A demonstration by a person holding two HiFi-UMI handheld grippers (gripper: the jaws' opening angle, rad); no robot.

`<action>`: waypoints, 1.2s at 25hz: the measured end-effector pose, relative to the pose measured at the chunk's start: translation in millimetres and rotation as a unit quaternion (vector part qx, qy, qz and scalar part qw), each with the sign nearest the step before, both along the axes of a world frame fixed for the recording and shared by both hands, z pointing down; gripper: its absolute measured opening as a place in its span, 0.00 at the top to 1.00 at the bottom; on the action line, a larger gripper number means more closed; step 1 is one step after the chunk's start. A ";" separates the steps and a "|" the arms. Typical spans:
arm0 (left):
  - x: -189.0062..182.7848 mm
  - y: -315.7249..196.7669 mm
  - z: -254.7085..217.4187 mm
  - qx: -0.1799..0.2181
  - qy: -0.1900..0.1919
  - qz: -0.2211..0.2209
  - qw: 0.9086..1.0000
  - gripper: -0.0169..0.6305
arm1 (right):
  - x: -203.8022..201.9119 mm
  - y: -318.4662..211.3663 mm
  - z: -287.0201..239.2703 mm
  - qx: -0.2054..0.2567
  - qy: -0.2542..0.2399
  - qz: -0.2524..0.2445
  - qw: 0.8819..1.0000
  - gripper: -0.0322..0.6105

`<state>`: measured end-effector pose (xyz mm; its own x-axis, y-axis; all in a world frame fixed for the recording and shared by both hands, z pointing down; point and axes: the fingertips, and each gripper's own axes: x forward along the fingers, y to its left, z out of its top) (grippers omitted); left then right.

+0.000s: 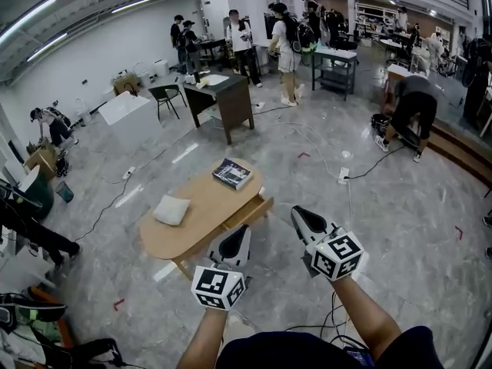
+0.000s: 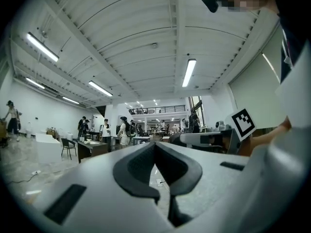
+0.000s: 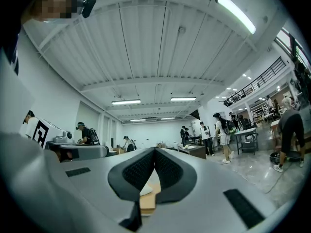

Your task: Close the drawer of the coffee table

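The oval wooden coffee table [image 1: 201, 220] stands on the grey floor in the head view. Its drawer [image 1: 251, 208] sticks out open on the side toward me. My left gripper [image 1: 243, 231] hovers just in front of the table's near edge, jaws shut and empty. My right gripper [image 1: 297, 213] is held to the right of the drawer, apart from it, also shut on nothing. In the left gripper view the left gripper [image 2: 155, 143] points up at the hall. In the right gripper view a strip of the table [image 3: 147, 202] shows below the right gripper [image 3: 155, 150].
A dark book [image 1: 232, 173] and a white cushion [image 1: 171, 210] lie on the tabletop. Cables [image 1: 361, 171] run across the floor to the right. A dark desk [image 1: 223, 94], a chair [image 1: 165, 97] and several people stand farther back. One person [image 1: 411, 110] bends over at the right.
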<state>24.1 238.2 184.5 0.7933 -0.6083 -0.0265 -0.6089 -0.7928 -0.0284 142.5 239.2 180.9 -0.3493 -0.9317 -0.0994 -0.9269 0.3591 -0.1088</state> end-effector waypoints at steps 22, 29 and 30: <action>-8.0 -36.0 0.0 0.001 0.007 -0.027 1.000 0.97 | 2.2 -48.7 2.4 0.000 -0.005 -0.011 1.000 0.93; -6.3 -57.8 -3.4 0.012 0.007 -0.034 0.999 0.97 | 3.3 -72.3 5.4 -0.007 -0.004 -0.010 1.000 0.93; -6.5 -61.3 -4.1 0.012 0.008 -0.035 0.999 0.97 | 4.4 -75.5 5.7 -0.008 -0.005 -0.009 1.000 0.93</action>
<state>17.6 177.0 180.4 0.7476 -0.6619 -0.0550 -0.6639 -0.7469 -0.0364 146.8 163.7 186.6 -0.3656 -0.9265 -0.0887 -0.9189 0.3745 -0.1238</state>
